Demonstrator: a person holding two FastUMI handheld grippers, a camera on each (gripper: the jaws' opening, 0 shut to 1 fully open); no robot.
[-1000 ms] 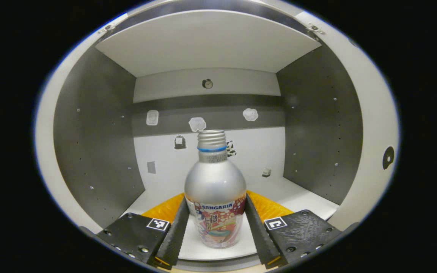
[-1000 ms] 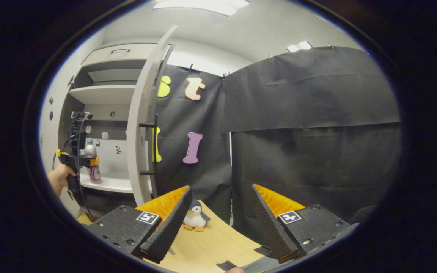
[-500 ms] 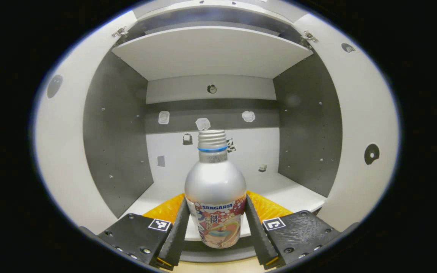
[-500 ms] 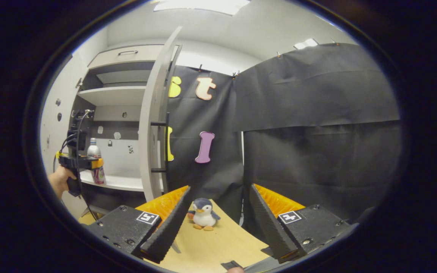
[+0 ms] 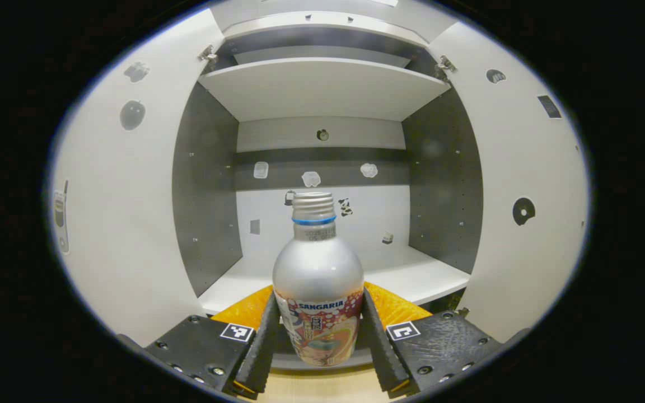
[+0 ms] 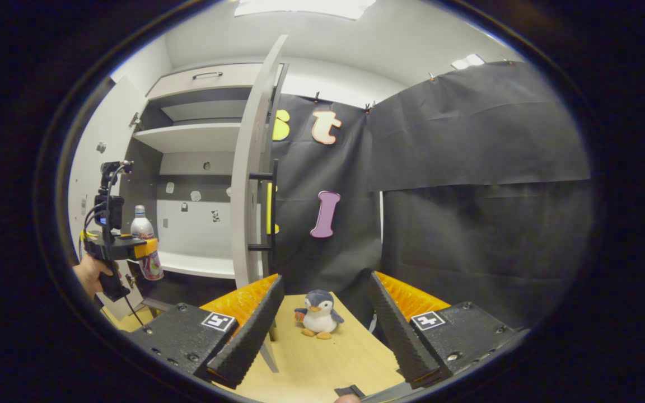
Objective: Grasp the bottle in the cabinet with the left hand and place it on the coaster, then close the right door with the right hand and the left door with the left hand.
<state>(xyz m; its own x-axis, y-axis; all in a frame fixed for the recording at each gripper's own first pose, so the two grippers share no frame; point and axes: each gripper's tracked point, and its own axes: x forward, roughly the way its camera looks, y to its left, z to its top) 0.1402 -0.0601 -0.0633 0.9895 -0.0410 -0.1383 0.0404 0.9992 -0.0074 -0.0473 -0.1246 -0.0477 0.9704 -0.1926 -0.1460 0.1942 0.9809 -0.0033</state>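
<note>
Bottle (image 5: 317, 280) upright, long axis vertical, threaded neck at 12 o'clock, printed label band toward 6 o'clock. Clamped between the two black fingers (image 5: 261, 347) of the left gripper (image 5: 318, 350), one finger on each side of the label, both pressing on it; jaws narrowed to the width of the bottle. Base of the bottle in front of the lower shelf (image 5: 406, 277) edge of the cabinet (image 5: 205, 184), over the wooden table (image 5: 322, 386), not resting on anything.

In the right gripper view, same bottle (image 6: 144, 246) at 9 o'clock, upright, held out in front of the open cabinet (image 6: 188, 168) by the left gripper (image 6: 142, 242), level, with a hand (image 6: 90, 274) around the grip below it. Left door (image 5: 115, 224) and right door (image 6: 252, 168) both swung open; right door seen edge-on, with a black bar handle (image 6: 272, 207).

Right gripper (image 6: 322, 330) with fingers spread wide, nothing between them, low over the table (image 6: 322, 364), pointing toward 12 o'clock at the black cloth. Toy penguin (image 6: 318, 321) standing on the table, seen in the gap of the jaws but farther away, not touched.
</note>
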